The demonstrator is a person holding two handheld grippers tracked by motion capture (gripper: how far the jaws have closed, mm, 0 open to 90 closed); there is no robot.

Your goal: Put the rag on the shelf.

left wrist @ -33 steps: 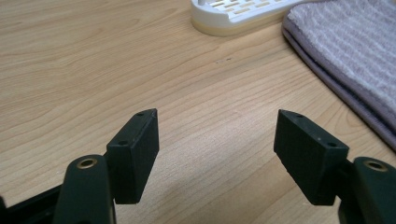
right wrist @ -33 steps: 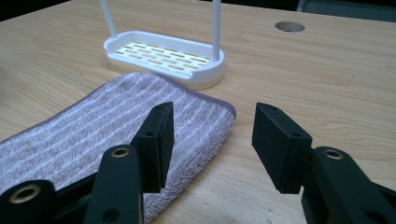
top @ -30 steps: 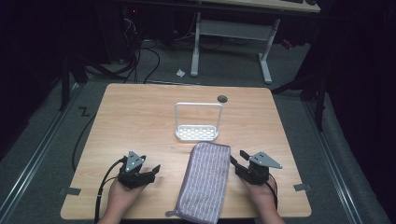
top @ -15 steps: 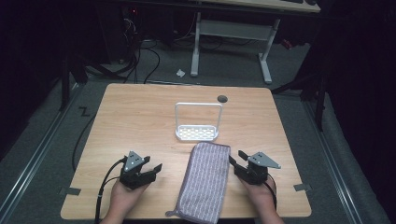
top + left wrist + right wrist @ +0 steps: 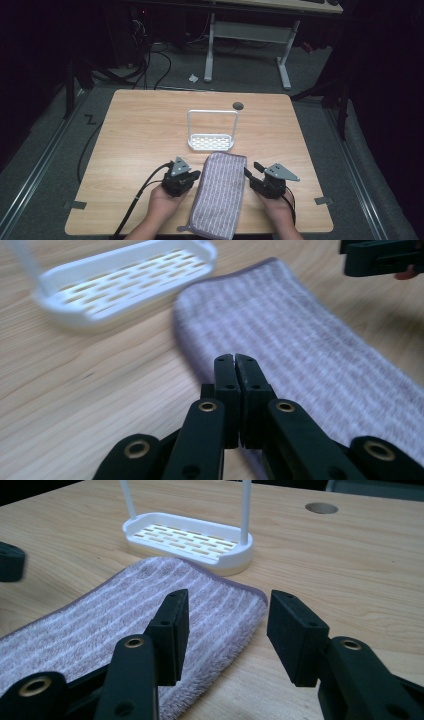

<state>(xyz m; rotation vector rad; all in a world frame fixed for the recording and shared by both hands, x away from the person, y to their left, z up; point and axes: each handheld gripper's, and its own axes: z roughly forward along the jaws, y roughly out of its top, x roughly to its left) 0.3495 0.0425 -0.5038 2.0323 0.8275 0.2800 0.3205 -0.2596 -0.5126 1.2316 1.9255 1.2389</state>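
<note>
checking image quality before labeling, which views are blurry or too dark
High view: table well lit, surroundings nearly black. Left gripper view: jaws sharp, white rack and towel soft, out of focus. Right gripper view: mostly sharp; the other gripper blurred at the left edge.

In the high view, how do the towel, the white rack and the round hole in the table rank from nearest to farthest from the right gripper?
From the right gripper:
1. Towel, just at its left.
2. White rack, beyond the towel's far end.
3. Round hole, behind the rack, near the far edge.

Parted right tongs point(image 5: 225, 635) over striped purple towel point(image 5: 125, 625), white rack point(image 5: 190, 537) beyond.
</note>
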